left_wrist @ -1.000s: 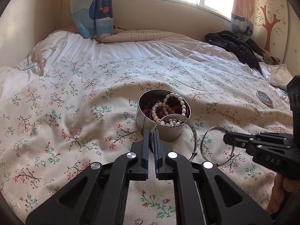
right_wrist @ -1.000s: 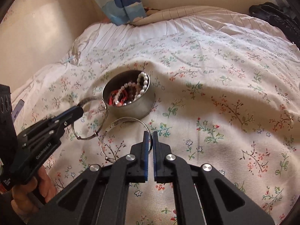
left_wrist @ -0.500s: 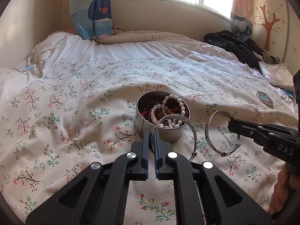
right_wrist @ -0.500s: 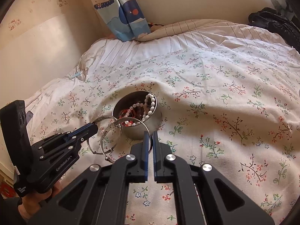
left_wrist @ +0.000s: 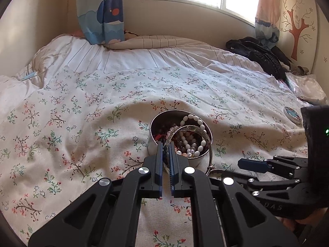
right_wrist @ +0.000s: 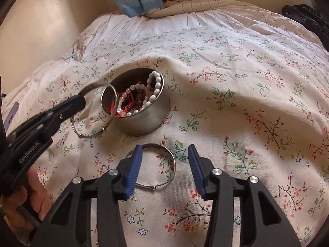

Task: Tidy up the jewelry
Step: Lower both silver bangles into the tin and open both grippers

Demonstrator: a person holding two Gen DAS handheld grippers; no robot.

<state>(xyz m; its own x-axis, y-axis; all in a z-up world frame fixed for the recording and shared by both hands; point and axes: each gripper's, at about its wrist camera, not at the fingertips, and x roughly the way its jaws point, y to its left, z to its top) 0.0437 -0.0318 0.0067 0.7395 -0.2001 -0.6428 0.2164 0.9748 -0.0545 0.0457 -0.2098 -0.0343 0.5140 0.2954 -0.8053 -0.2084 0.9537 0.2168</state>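
Observation:
A round metal tin (left_wrist: 154,144) (right_wrist: 148,121) holding bead bracelets sits on the floral bedspread. My left gripper (left_wrist: 166,144) (right_wrist: 79,103) is shut on a silver bangle (left_wrist: 208,140) (right_wrist: 96,86), holding it just above the tin's near rim. My right gripper (right_wrist: 164,156) (left_wrist: 246,162) is open, low over the bedspread in front of the tin. A second silver bangle (right_wrist: 171,160) lies flat on the bedspread between and just beyond its fingers.
A small round lid (left_wrist: 293,114) lies on the bedspread to the right. A black garment (left_wrist: 259,55) is heaped at the far right by the wall. Curtains (left_wrist: 100,10) hang behind the bed.
My right gripper has opened and let go of its bangle, which now lies on the bedspread. My left gripper has carried its bangle closer, over the tin's rim.

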